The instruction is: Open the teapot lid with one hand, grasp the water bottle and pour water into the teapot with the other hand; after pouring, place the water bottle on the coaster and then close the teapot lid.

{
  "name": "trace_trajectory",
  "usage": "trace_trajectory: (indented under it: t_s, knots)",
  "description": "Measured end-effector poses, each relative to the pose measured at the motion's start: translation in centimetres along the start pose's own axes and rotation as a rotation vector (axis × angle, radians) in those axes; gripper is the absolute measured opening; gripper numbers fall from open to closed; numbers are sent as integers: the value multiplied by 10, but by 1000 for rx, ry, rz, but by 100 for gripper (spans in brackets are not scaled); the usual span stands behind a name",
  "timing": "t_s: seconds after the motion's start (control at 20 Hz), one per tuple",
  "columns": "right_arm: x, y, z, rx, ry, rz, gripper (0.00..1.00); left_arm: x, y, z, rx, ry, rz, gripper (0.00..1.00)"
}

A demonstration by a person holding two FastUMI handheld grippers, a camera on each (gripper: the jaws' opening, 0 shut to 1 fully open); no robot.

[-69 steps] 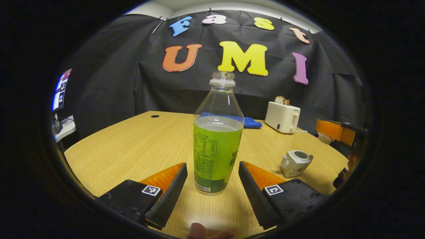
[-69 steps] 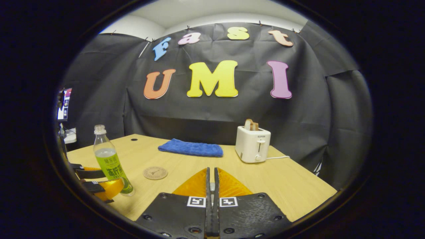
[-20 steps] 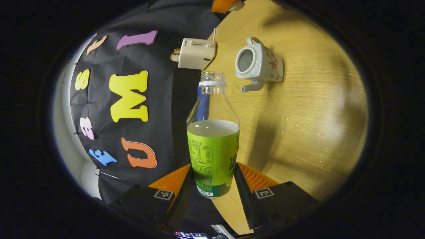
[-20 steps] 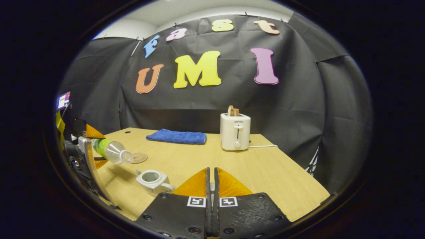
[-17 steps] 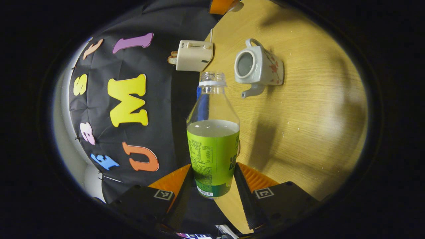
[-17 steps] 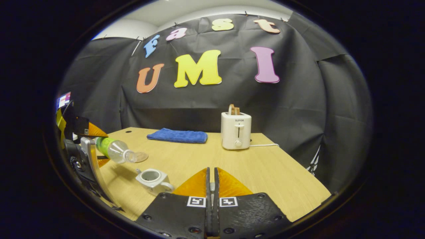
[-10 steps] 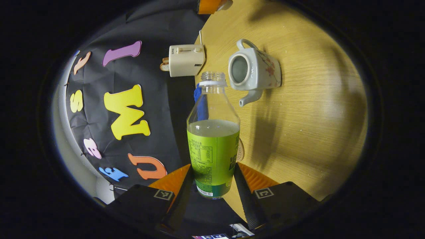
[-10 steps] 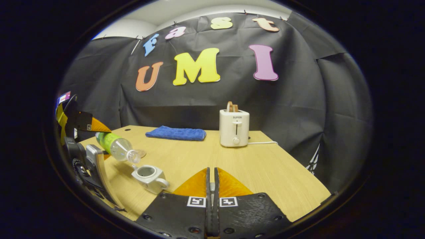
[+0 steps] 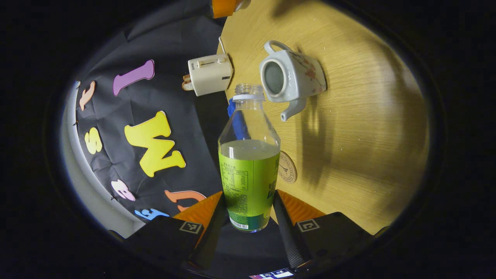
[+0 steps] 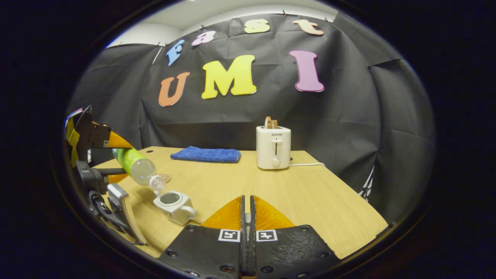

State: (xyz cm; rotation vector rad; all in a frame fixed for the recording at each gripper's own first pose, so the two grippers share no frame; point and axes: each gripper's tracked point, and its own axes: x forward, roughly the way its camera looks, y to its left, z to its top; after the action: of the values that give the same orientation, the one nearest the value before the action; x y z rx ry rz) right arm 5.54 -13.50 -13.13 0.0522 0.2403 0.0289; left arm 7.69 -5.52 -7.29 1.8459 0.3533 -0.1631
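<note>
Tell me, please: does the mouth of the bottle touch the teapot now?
Apart. In the right gripper view, the bottle mouth hangs above the open teapot, and bare table shows between them.

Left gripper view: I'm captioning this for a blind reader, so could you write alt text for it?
The left gripper grips an uncapped water bottle with a green label, tipped so its mouth nears the open top of a white lidless teapot on a wooden table. A round coaster lies beside the bottle, and a white toaster stands by the black wall.
</note>
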Motion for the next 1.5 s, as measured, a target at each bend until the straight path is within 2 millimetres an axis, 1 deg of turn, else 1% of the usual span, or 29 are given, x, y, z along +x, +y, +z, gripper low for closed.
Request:
trace_trajectory:
  t_s: [0.55, 1.2, 1.35, 1.5]
  knots:
    - [0, 1, 1, 2, -2, 6, 0, 6, 17, 0, 112, 7, 59, 74]
    - [-1, -1, 0, 8, -5, 8, 0, 3, 27, -5, 213, 30, 104, 73]
    - [-1, -3, 0, 11, -6, 7, 0, 1, 34, -5, 237, 30, 125, 73]
    - [0, -4, -2, 19, -1, 8, 0, 0, 35, -6, 249, 36, 135, 73]
